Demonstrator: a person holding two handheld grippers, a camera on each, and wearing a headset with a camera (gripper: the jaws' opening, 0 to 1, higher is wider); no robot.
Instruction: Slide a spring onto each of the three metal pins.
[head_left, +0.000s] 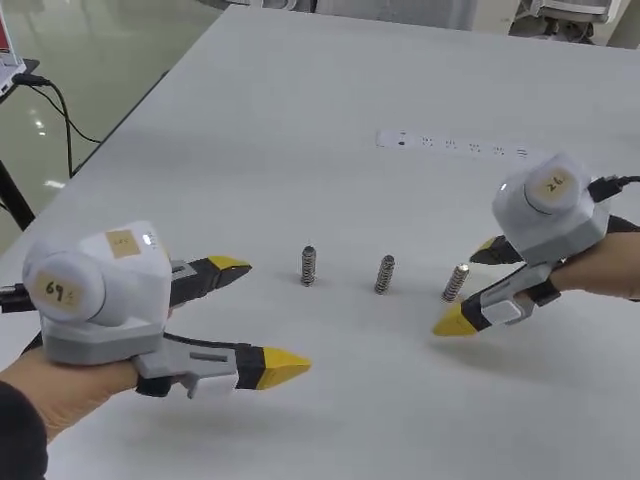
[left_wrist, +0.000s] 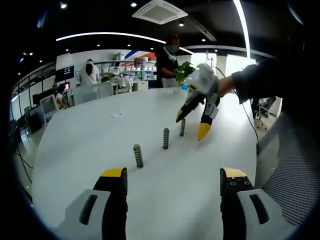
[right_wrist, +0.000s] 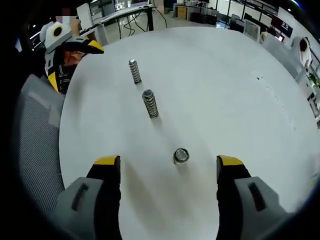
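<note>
Three metal pins stand in a row on the white table, each with a spring around it: the left pin, the middle pin and the right pin. My left gripper is open at the near left, short of the left pin, with nothing between its jaws. My right gripper is open just above the right pin, its yellow tips on either side of it. From above, that pin shows its round top end. The middle pin and left pin stand beyond.
A white power strip lies flat on the table behind the pins. The table's left edge drops to a green floor with black cables. People stand at benches in the background of the left gripper view.
</note>
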